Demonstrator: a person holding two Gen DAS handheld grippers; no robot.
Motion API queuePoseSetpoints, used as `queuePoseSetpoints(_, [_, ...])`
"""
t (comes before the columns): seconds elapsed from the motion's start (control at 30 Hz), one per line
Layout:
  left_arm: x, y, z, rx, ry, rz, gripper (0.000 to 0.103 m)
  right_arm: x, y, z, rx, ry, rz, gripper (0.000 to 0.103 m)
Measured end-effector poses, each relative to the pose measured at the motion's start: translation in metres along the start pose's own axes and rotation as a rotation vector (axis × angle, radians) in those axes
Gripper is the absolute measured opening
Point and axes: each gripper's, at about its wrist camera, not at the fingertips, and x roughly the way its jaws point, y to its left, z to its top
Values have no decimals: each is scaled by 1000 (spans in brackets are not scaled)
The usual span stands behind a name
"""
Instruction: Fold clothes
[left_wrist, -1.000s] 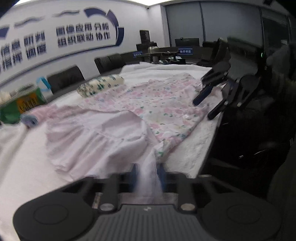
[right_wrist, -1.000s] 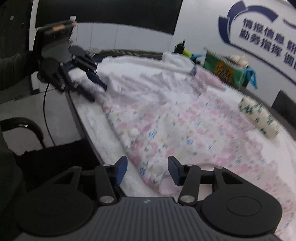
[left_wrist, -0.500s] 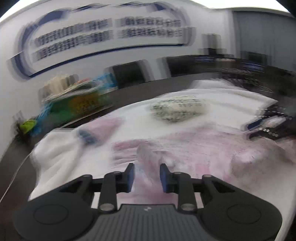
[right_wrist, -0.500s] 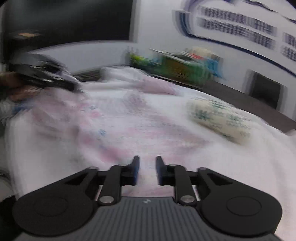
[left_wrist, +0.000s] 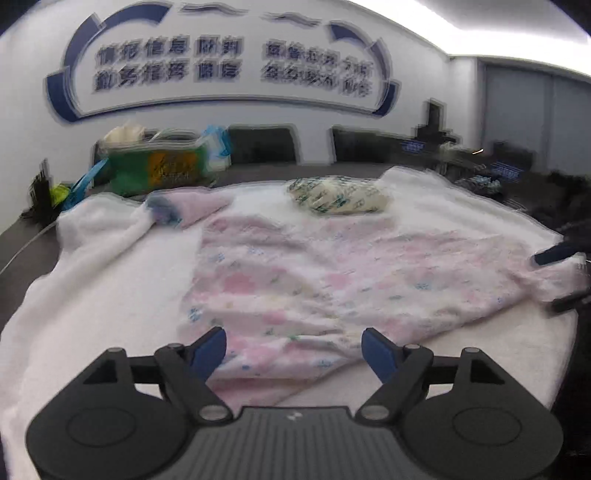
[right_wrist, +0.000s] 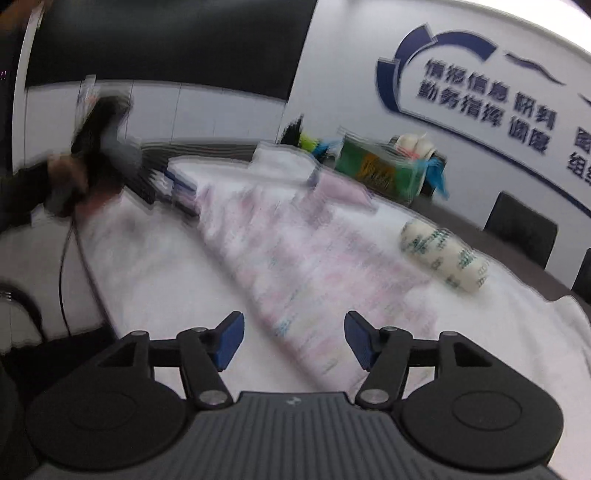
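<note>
the pink floral garment (left_wrist: 314, 280) is now laid folded on the white towel (left_wrist: 92, 288), its near edge let go by both grippers. the left gripper (left_wrist: 293, 349) and right gripper (right_wrist: 293, 341) are seen opening, nothing pinched between the blue pads. one fold is judged done; another grip is needed next.

pink floral garment (left_wrist: 314, 280): 1 | rolled cloths (left_wrist: 338, 195): 2 | hand-held grippers (left_wrist: 293, 349): 2 | green box (left_wrist: 159, 168): 1
</note>
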Motion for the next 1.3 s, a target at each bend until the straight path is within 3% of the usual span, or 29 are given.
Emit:
queuePoseSetpoints(0.07, [-6, -15, 0, 148, -35, -41, 81, 12, 9, -6, -20, 28, -1, 61])
queuePoseSetpoints(0.17, [12, -36, 4, 344, 16, -2, 79, 20, 12, -9, -56, 18, -38, 61])
queuePoseSetpoints(0.23, [32, -43, 5, 425, 74, 7, 75, 29, 7, -10, -68, 31, -79, 60])
queuePoseSetpoints(0.3, [44, -44, 3, 472, 91, 10, 71, 31, 0, -14, -87, 60, -97, 50])
queuePoseSetpoints(0.33, [48, -43, 2, 487, 97, 9, 66, 32, -2, -17, -99, 71, -101, 48])
queuePoseSetpoints(0.37, [52, -42, 1, 492, 109, 7, 43, 31, -5, -19, -99, 74, -95, 45])
queuePoseSetpoints(0.43, [56, -36, 2, 455, 146, 5, 8, 29, -11, -21, -93, 79, -80, 20])
queuePoseSetpoints(0.47, [53, -37, 2, 448, 131, 23, 8, 29, -14, -21, -89, 83, -74, 11])
queuePoseSetpoints(0.57, [29, -42, -1, 442, 81, 43, 4, 28, -16, -17, -94, 110, -56, 3])
queuePoseSetpoints(0.8, [-48, -58, -28, 336, 54, 15, 3, -32, 6, -17, -38, 99, 127, 2])
queuePoseSetpoints(1.03, [-61, -47, -56, 247, 89, -46, 13, -53, 12, -40, -3, 194, 42, 6])
queuePoseSetpoints(1.13, [-69, -22, -54, 112, 98, -34, 16, -70, 4, -46, 32, 217, 7, 22])
queuePoseSetpoints(1.17, [-73, -16, -52, 70, 100, -10, 16, -77, 1, -48, 44, 224, -5, 41])
queuePoseSetpoints(1.23, [-80, -6, -46, 13, 97, 10, 16, -96, -4, -51, 60, 214, -37, 45])
queuePoseSetpoints(1.3, [-94, -1, -36, -46, 42, -5, 20, -117, -15, -51, 114, 151, -53, 45])
